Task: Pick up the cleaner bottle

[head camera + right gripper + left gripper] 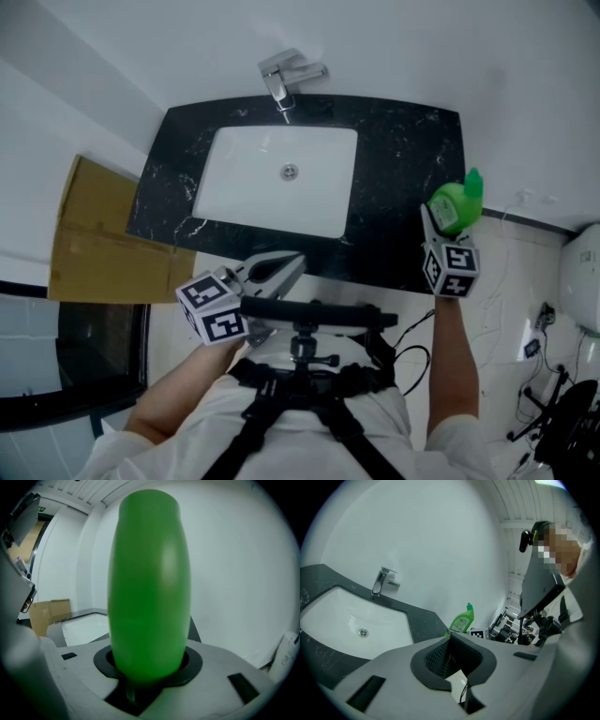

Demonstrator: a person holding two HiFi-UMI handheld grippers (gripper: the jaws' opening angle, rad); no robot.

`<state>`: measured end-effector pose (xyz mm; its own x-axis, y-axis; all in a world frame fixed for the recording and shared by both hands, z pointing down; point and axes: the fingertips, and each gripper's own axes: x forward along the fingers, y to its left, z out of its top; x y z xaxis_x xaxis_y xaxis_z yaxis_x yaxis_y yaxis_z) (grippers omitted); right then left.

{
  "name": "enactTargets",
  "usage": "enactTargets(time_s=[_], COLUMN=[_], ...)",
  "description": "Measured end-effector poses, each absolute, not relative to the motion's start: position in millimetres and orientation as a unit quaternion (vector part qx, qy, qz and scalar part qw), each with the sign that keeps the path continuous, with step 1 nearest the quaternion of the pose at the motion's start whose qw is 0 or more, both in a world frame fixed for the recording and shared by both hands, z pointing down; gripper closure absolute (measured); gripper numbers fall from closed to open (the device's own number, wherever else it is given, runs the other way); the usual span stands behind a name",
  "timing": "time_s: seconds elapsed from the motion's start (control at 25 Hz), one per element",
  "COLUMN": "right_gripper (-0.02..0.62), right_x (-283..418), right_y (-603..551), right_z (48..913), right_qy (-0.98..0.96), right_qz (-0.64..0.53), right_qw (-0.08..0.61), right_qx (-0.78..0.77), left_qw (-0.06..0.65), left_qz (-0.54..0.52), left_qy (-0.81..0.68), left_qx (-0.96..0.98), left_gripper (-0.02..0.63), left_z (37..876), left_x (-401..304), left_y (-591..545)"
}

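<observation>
Black sink counter (398,178), cleaner bottle (149,583) clamped in right claw (149,670)

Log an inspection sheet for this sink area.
Surface: black counter with a white sink and a faucet.
Job's things: green bottle at the counter's right end; can't tell whether it is lifted.
Clutter: cardboard box left of the counter.
Tools: right tool shut on the bottle; left tool shut, empty, short of the counter.
Cables: cables on the floor at right.
Surroundings: white wall.
</observation>
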<state>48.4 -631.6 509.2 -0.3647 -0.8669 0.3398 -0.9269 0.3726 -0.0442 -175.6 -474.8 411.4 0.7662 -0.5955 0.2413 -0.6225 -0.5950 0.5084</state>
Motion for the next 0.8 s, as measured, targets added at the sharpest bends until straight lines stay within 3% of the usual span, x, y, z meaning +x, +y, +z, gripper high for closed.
enactTargets(time_s=[0.8], right_gripper=[0.423], right_x=[48.3], right_y=[-609.5], right_z=[477.6], right_qy=[-0.820], right_qz=[0.097], right_qw=[0.167], right_qx=[0.539], left_qw=[0.300], left_qz=[-0.028], left_qy=[-0.328], left_qx=[0.895], left_gripper=[0.606], left_z=[407.0], left_x=[-167.9], left_y=[-483.8])
